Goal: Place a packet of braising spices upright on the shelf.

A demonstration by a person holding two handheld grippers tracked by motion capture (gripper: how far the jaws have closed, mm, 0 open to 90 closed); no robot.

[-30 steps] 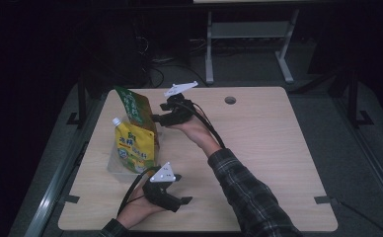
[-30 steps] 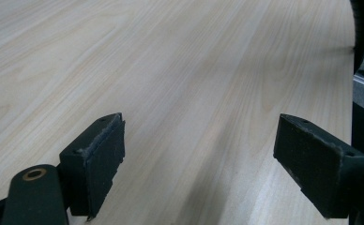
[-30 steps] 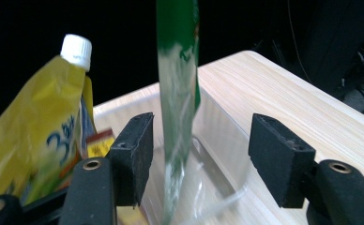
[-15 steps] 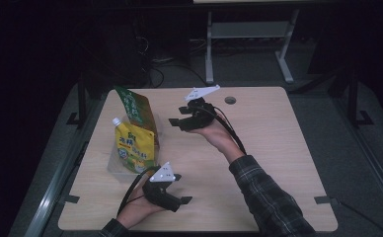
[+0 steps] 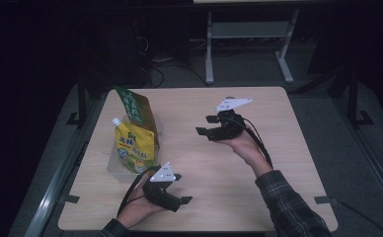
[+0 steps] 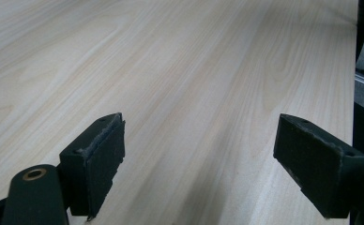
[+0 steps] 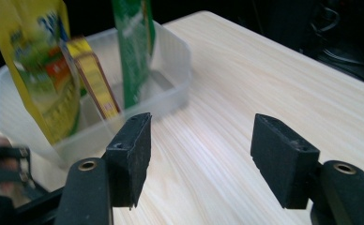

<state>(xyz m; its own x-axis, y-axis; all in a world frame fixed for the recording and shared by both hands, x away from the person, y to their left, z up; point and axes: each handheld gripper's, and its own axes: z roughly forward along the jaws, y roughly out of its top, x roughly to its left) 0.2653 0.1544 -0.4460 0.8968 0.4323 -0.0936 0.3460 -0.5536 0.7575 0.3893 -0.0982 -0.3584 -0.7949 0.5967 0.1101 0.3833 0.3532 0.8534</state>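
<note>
A clear plastic tub point(image 5: 114, 165) point(image 7: 173, 77) stands at the table's left side. Upright in it are a green bag point(image 5: 134, 111) point(image 7: 134, 47) and a yellow spouted pouch point(image 5: 135, 145) point(image 7: 32, 70); the right gripper view also reveals a small yellow packet point(image 7: 95, 79) between them. My right gripper point(image 5: 205, 125) point(image 7: 201, 161) hovers open over the middle of the table, pointing left at the tub, nothing between its jaws. Near the front edge my left gripper point(image 5: 182, 188) point(image 6: 199, 173) is open over bare wood, right of the tub.
The wooden table point(image 5: 278, 148) has a small round hole near its far edge, behind the right gripper. Metal frame rails point(image 5: 56, 187) run along the left side. A desk frame point(image 5: 248, 34) stands on the floor beyond.
My right gripper has drawn away from the green bag, moving right toward the table's middle, open and empty. The left gripper has stayed put.
</note>
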